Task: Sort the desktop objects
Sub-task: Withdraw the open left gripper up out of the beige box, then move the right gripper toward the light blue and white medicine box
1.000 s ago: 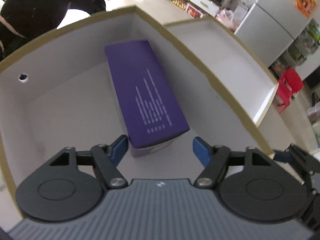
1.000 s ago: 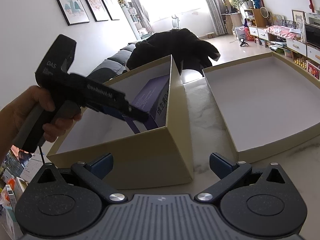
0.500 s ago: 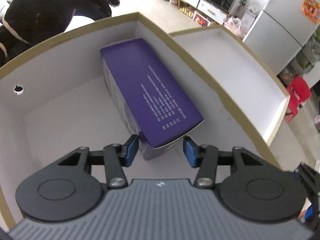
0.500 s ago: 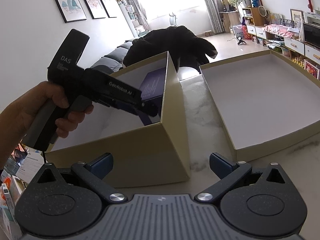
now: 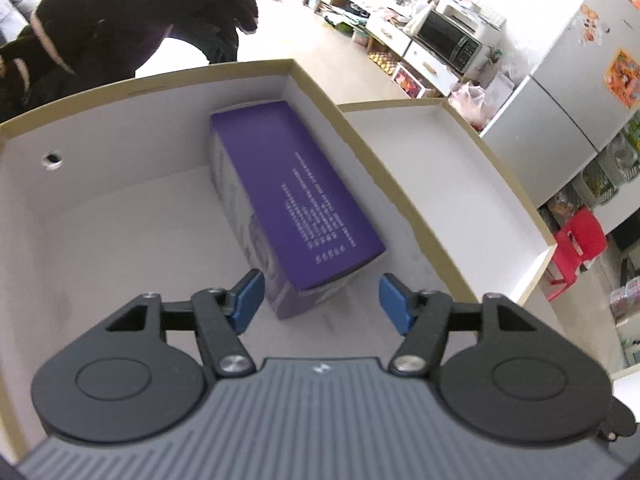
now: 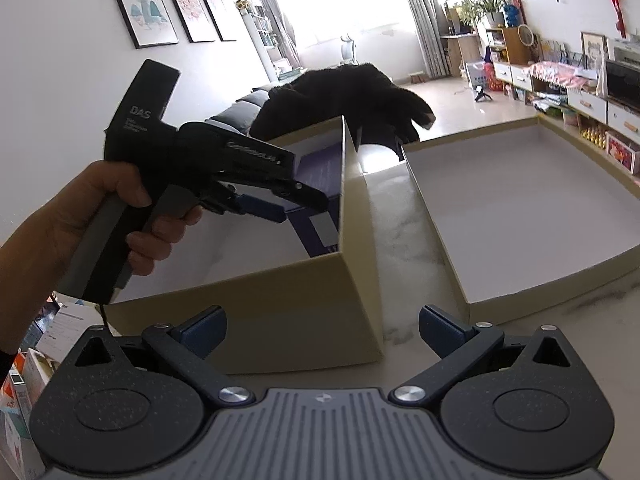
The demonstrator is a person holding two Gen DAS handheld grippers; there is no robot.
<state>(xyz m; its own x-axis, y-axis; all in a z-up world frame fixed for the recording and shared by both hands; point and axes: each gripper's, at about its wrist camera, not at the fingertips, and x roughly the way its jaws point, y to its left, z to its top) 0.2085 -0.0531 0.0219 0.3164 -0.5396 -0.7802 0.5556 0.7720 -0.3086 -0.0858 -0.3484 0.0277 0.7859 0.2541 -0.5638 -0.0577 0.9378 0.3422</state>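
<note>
A purple carton [image 5: 296, 200] with white print lies inside the deep tan box [image 5: 160, 80], close to its right wall. My left gripper [image 5: 320, 300] reaches into that box with its jaws opening. The carton's near end sits between the blue pads [image 5: 248, 296], and the right pad stands clear of it. The right wrist view shows a hand holding the left gripper [image 6: 280, 204] over the box, with the carton [image 6: 320, 172] behind it. My right gripper [image 6: 322, 330] hangs open in front of the box's outer wall [image 6: 280, 312], with nothing between its fingers.
A shallow white-lined tray [image 6: 520, 216] lies to the right of the deep box on the marble table [image 6: 392, 216]. A black plush toy [image 6: 344, 96] sits behind the box. Small packages [image 6: 24, 380] lie at the far left.
The left jaws narrowed around the carton's near end, then spread again. The carton has shifted toward the box's right wall. The right gripper has stayed put.
</note>
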